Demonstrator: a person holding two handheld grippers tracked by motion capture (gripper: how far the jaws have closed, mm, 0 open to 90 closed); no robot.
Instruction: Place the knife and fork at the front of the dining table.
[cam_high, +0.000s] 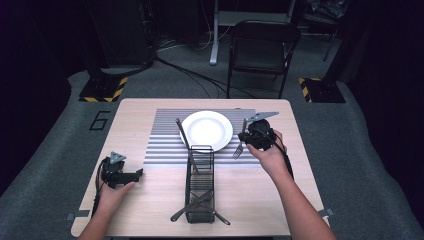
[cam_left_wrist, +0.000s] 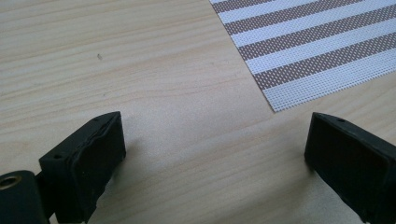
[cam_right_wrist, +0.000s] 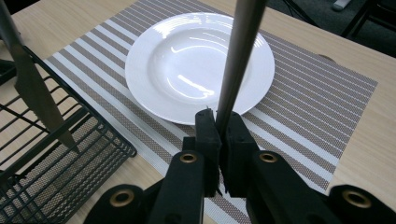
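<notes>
The left gripper (cam_high: 134, 174) rests low on the bare wooden table (cam_high: 250, 200) near its left edge, jaws spread wide with nothing between them, pointing toward the striped placemat (cam_high: 165, 135); in the middle stands a black wire caddy (cam_high: 200, 187), a knife (cam_high: 186, 142) leaning up out of it and more cutlery (cam_high: 197, 202) lying across its near end; behind it sits a white plate (cam_high: 206, 130) on the placemat; to the right, the right gripper (cam_right_wrist: 218, 130) hangs over the mat's right edge just beside the plate, jaws clamped tight on the handle of a fork (cam_high: 239, 146), whose tines point down at the mat.
</notes>
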